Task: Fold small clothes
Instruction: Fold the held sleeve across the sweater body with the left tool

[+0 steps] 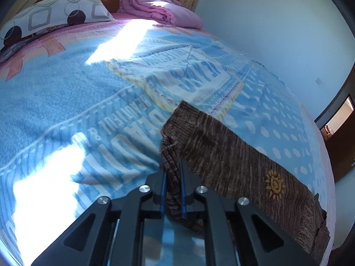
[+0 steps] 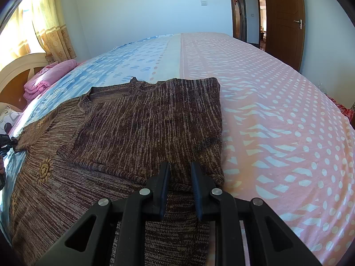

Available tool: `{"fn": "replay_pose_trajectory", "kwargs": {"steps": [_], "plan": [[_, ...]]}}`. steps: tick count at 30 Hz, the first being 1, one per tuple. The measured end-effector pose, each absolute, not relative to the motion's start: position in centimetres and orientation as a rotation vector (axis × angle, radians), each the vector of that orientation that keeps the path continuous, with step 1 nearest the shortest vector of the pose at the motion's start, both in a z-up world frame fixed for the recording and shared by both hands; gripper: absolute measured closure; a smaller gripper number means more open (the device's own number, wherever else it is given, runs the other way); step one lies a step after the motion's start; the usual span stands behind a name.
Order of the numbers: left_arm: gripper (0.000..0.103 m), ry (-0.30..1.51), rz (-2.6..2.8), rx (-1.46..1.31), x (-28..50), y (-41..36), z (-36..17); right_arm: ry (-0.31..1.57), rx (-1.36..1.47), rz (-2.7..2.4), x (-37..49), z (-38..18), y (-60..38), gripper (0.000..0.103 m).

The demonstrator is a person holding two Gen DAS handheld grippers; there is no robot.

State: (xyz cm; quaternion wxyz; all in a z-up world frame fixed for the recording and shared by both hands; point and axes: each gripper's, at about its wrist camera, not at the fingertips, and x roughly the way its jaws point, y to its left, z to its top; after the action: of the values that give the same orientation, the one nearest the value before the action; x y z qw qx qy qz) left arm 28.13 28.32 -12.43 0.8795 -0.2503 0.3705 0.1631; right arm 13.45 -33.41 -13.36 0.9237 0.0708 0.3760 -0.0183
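A brown knitted sweater [image 2: 144, 122] with yellow sun emblems [image 2: 44, 169] lies on the bed. Its right side is folded over onto the body, making a straight right edge. In the right wrist view my right gripper [image 2: 180, 166] sits at the near hem, and its blue pads [image 2: 165, 190] are shut on a band of the knit that fills the gap. In the left wrist view the sweater [image 1: 233, 155] stretches away to the right, and my left gripper [image 1: 173, 167] is shut on a bunched piece of its sleeve end. The cloth hangs creased between the pads.
The bedspread is blue [image 1: 66, 99] on one half and pink with white dots [image 2: 277, 110] on the other. A patterned pillow [image 1: 55, 15] and a folded pink quilt [image 1: 159, 8] lie at the headboard. A brown door [image 2: 286, 22] stands beyond the bed's far corner.
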Motion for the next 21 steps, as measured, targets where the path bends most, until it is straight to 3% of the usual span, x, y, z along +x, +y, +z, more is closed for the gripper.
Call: {"fn": "replay_pose_trajectory", "kwargs": {"steps": [11, 17, 21], "plan": [[0.093, 0.598, -0.070, -0.171, 26.6, 10.1, -5.0, 0.772, 0.147, -0.036, 13.5, -13.4, -33.4, 0.081], [0.093, 0.717, -0.249, -0.084, 25.7, 0.9, -8.8, 0.772, 0.144, -0.026, 13.5, -13.3, -33.3, 0.077], [0.093, 0.815, -0.239, -0.007, 25.7, -1.4, -12.1, 0.773, 0.136, -0.006, 13.5, -13.2, -33.1, 0.067]]}}
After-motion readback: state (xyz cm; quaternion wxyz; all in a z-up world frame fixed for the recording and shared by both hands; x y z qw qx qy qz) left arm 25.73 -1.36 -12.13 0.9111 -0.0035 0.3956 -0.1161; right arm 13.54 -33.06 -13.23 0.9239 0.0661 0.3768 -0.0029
